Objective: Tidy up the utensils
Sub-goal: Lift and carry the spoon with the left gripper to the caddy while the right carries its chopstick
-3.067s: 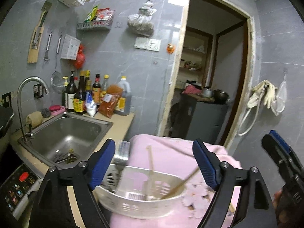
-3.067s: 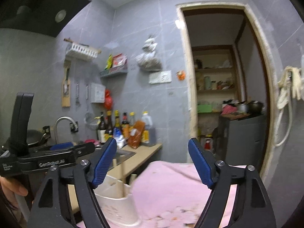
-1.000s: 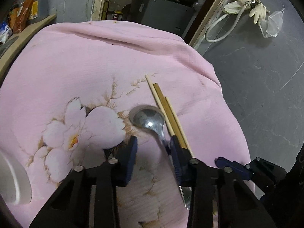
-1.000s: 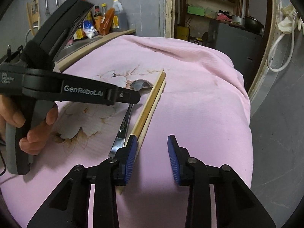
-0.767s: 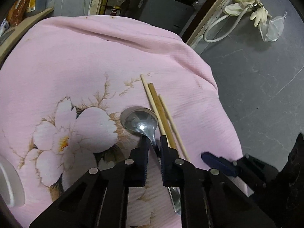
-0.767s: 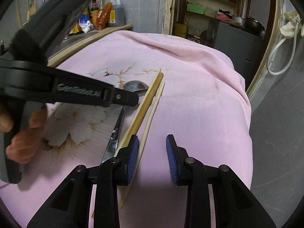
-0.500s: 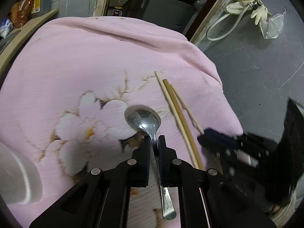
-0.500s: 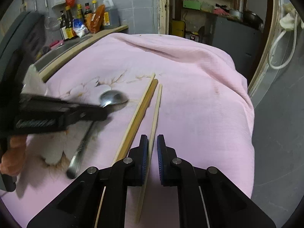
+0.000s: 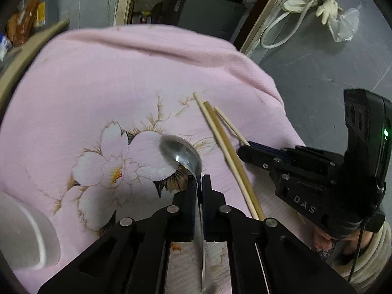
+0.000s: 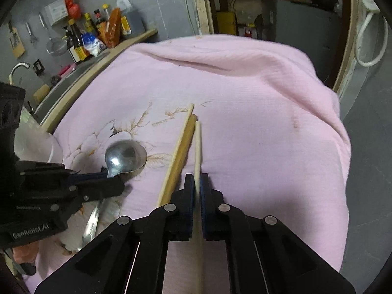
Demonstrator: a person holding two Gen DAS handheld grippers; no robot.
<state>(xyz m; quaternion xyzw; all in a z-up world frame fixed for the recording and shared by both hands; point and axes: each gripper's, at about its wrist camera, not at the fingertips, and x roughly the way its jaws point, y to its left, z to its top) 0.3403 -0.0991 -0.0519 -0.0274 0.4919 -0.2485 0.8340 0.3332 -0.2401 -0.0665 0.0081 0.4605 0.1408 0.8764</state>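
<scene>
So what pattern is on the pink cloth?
The pink fabric cloth carries a white blossom print with brown twigs; left wrist view shows it best.

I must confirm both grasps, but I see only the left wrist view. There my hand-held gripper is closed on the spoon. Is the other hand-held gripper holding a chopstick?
Observer: Yes. The right hand-held gripper is shut on the pale chopstick, which runs between its pads.
Operator: Are the other two chopsticks also caught?
Observer: No. The two chopsticks lie just left of its fingers, on the pink cloth.
Operator: What is behind the cloth on the left?
Observer: A counter with sauce bottles and a faucet.
</scene>
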